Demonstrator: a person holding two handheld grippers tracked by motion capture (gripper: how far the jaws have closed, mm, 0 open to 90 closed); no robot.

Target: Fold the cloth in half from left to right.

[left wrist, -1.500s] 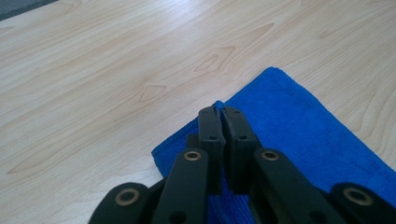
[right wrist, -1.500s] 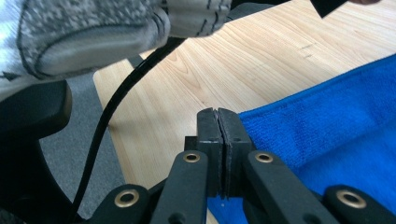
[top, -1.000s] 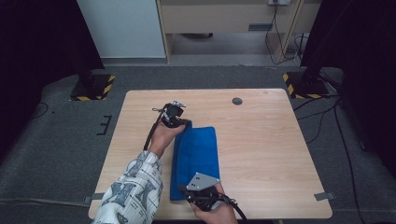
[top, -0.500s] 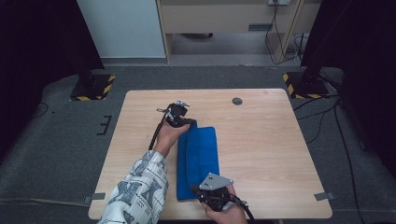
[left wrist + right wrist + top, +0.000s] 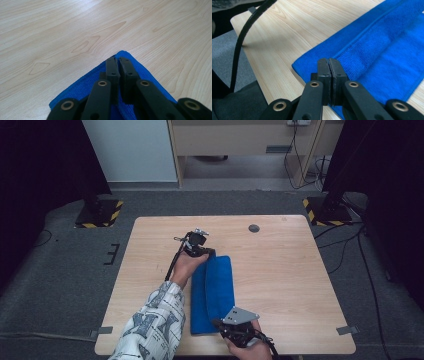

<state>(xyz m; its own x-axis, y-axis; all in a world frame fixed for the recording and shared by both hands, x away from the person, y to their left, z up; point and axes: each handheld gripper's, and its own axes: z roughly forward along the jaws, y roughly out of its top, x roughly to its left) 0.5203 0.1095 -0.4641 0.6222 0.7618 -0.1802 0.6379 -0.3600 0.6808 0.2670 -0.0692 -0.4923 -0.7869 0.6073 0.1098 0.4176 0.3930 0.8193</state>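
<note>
A soft blue terry-cloth towel (image 5: pixel 212 292), folded into a long narrow strip, lies near the middle of the pale wooden surface (image 5: pixel 280 270), running from far to near. The left tongs (image 5: pixel 206 253) are pinched tight on its far corner, and the left gripper view shows the jaws closed with blue cloth (image 5: pixel 140 72) tucked under and between them. The right tongs (image 5: pixel 218 324) clamp the near end, jaws pressed together over the folded edge (image 5: pixel 352 65) in the right gripper view. The cloth looks light, limp and thick-piled: it likely sags wherever it is unsupported and creases along its hems rather than keeping any shape. It is not fragile or slippery; the pile gives the pads good purchase. Corners and the doubled hem edge are the sensible places to hold, so all layers lift together instead of peeling apart
</note>
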